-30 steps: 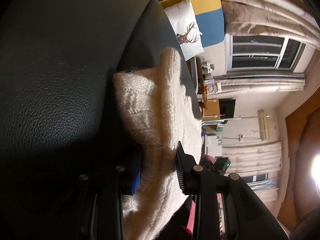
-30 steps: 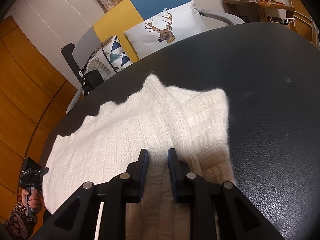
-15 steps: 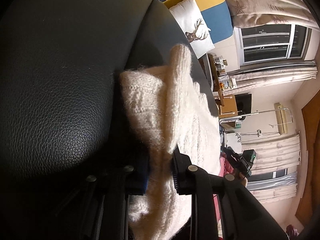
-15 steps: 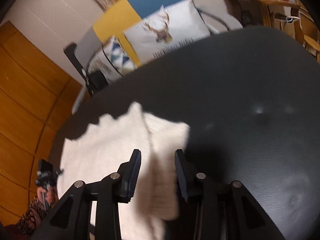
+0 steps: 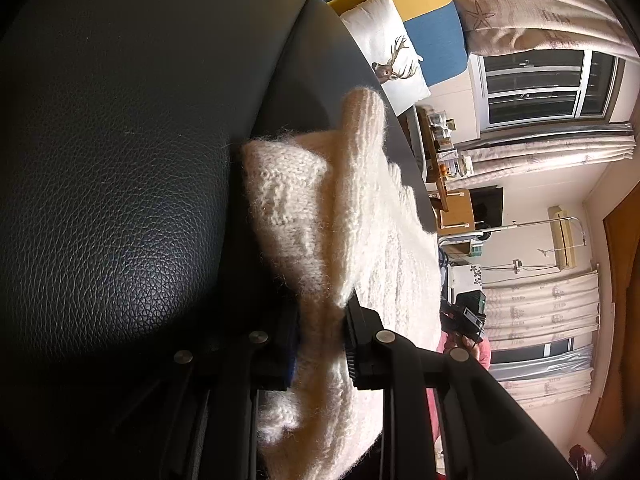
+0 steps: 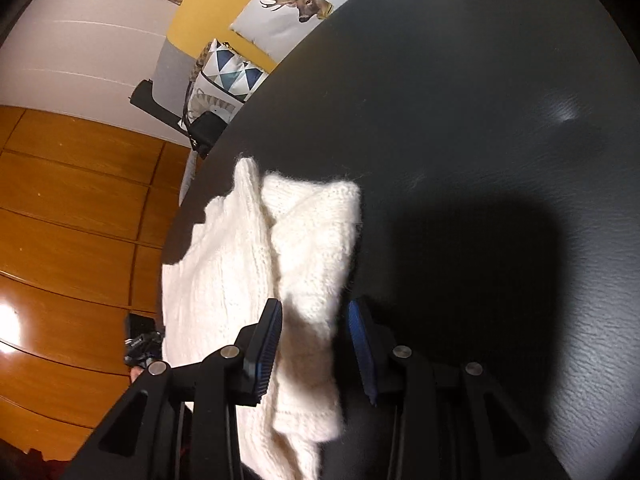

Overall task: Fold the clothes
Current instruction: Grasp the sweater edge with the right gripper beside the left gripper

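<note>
The work surface is a black, grained leather-look table [image 5: 120, 200], curved at its far edge and lit unevenly, with a heavy shadow on its right part in the right wrist view.

Nearest the left camera, the left gripper [image 5: 320, 344] has its fingers drawn in on a thick fold of the white knitted sweater [image 5: 320, 220]; both pads press into the wool, pinching it. The sweater lies on the table, folded over on itself, with a ribbed sleeve or cuff end rising toward the table's far edge.

In the right wrist view, the right gripper [image 6: 316, 344] has its fingers spread. A folded flap of the sweater [image 6: 312, 248] lies between them; neither blue-edged pad presses on it, and a dark gap separates the right pad from the cloth. The rest of the garment spreads to the left, reaching the table's left rim.

Beyond the table stands a sofa with a deer-print cushion [image 6: 288, 4] and a triangle-patterned cushion [image 6: 228, 76]. Wooden panelling [image 6: 72, 220] fills the left of that view. Far off in the left wrist view are curtains [image 5: 540, 12] and a dark window [image 5: 536, 88].
</note>
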